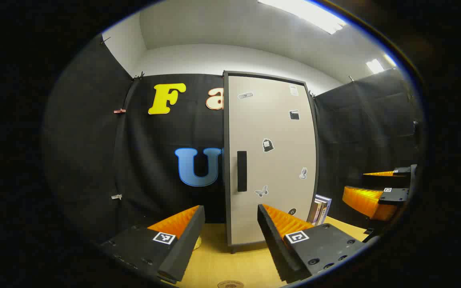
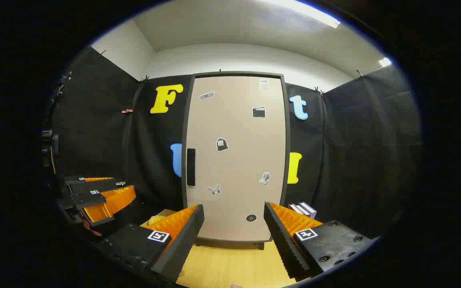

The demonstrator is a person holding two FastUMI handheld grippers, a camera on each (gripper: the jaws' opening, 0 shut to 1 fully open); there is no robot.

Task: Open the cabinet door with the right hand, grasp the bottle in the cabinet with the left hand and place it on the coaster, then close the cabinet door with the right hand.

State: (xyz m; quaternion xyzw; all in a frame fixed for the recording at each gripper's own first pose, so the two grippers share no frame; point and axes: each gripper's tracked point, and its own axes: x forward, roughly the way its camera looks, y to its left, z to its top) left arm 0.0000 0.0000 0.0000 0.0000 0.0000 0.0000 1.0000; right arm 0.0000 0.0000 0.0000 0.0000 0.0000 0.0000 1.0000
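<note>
A tall beige cabinet stands on the wooden table, its door shut, with a dark vertical handle near the left edge. In the right gripper view the same cabinet faces me squarely, handle at its left. My left gripper is open, low over the table in front of the cabinet. My right gripper is open too, a short way in front of the door. A round coaster peeks in at the bottom edge below the left gripper. The bottle is hidden behind the door.
A few books stand right of the cabinet, also seen as books in the right gripper view. The right gripper shows at the far right of the left gripper view; the left gripper shows at the far left of the right gripper view.
</note>
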